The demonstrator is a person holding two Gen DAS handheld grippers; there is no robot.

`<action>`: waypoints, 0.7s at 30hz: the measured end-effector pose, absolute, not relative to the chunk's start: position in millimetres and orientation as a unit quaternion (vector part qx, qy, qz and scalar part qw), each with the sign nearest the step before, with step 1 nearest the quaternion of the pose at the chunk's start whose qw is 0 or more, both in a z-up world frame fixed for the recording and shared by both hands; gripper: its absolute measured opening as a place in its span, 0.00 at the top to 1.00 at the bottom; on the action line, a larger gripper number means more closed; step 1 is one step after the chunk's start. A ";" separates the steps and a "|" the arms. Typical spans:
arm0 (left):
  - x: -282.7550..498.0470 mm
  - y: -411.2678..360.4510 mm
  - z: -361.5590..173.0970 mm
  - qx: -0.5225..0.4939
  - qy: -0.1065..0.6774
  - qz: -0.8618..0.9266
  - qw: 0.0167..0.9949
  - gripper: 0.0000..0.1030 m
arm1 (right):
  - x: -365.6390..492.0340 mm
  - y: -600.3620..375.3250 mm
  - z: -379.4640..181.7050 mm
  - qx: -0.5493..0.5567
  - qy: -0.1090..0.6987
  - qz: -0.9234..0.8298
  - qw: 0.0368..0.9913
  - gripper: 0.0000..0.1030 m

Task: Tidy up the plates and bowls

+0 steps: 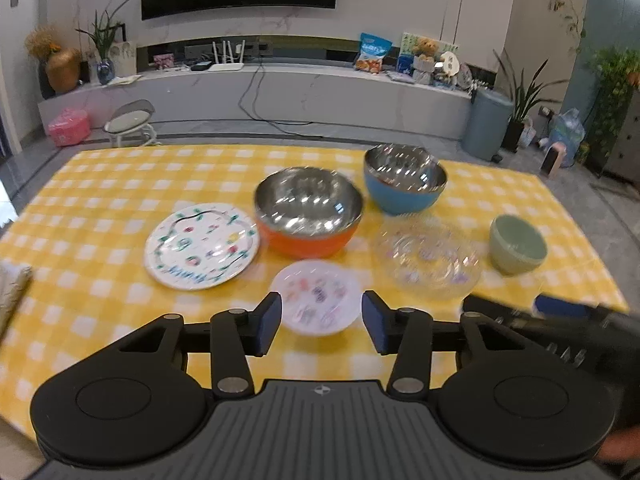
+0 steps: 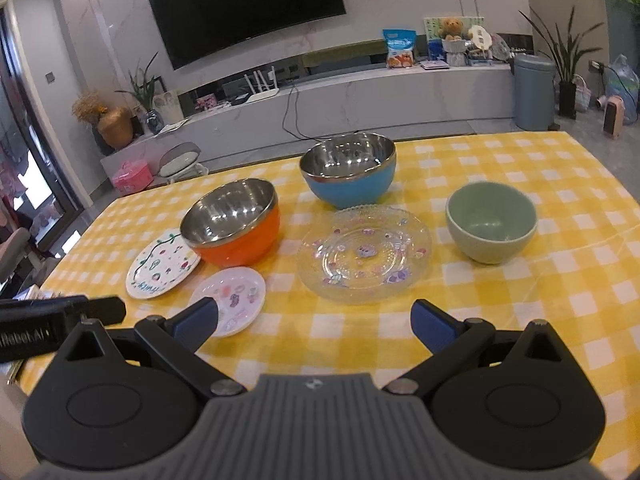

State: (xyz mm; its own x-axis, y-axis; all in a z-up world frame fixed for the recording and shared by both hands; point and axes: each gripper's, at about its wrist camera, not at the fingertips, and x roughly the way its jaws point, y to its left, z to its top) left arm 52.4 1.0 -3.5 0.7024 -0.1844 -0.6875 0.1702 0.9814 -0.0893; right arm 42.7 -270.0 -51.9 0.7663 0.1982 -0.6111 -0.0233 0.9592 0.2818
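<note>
On the yellow checked table (image 1: 120, 184) stand an orange steel-lined bowl (image 1: 308, 212), a blue steel-lined bowl (image 1: 404, 184), a green ceramic bowl (image 1: 518, 244), a clear glass plate (image 1: 428, 262), a white flower-painted plate (image 1: 202, 246) and a small white patterned plate (image 1: 318, 296). My left gripper (image 1: 322, 322) is open and empty, above the near edge of the small plate. My right gripper (image 2: 314, 320) is open wide and empty, just short of the glass plate (image 2: 364, 254), with the small plate (image 2: 232, 296) by its left finger. The green bowl (image 2: 491, 226) is at right.
The right gripper's body (image 1: 560, 320) shows at the left view's right edge. The left gripper's body (image 2: 52, 320) shows at the right view's left edge. A folded cloth (image 1: 12, 288) lies at the table's left edge. Beyond the table are a stool (image 1: 130, 120) and a TV bench.
</note>
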 end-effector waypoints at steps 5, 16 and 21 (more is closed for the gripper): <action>79.3 -16.6 -14.9 -0.056 0.387 -0.124 0.912 0.59 | 51.1 -281.9 -58.5 0.142 0.308 0.051 0.939 0.03; 122.7 -53.2 -47.0 -0.075 0.383 -0.109 0.914 0.61 | 107.4 -308.5 -87.1 0.142 0.333 -0.025 0.932 0.31; 137.9 -54.7 -63.9 -0.092 0.380 -0.111 0.914 0.61 | 115.9 -321.6 -100.0 0.193 0.346 -0.028 0.918 0.40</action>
State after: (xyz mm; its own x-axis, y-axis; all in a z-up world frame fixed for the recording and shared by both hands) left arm 137.9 -54.7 -63.9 0.6870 -0.2738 -0.6730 0.1335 0.9581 -0.2536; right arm 115.9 -321.6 -100.0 0.7593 0.0825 -0.6455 0.1847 0.9238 0.3354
